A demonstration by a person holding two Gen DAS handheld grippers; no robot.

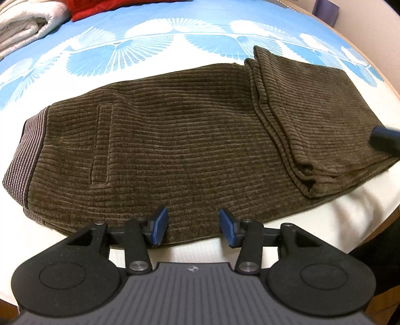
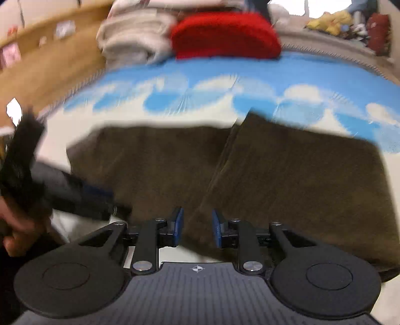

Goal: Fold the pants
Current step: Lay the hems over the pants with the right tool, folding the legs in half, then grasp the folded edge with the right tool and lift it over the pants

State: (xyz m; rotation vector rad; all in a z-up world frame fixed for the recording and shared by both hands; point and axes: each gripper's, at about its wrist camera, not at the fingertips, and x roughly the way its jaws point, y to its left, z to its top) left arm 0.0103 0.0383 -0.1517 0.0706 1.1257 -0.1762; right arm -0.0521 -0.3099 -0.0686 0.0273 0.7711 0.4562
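Observation:
Brown corduroy pants (image 1: 180, 140) lie on the bed, waistband (image 1: 25, 150) at the left, the leg ends folded over on top at the right (image 1: 312, 120). My left gripper (image 1: 192, 227) is open and empty, its blue pads at the near edge of the pants. A dark tip of the right gripper (image 1: 385, 140) shows at the right edge over the folded part. In the blurred right wrist view the pants (image 2: 275, 175) fill the middle; my right gripper (image 2: 197, 225) is open and empty over their near edge. The left gripper (image 2: 82, 197) enters from the left, held by a hand.
The bed has a blue and white patterned sheet (image 1: 155, 42). A folded white blanket (image 1: 27, 25) and a red cushion (image 1: 92, 8) lie at the far left corner; they also show in the right wrist view, the blanket (image 2: 135, 42) and the cushion (image 2: 225, 37). A wooden bed edge (image 2: 50, 67) runs beside them.

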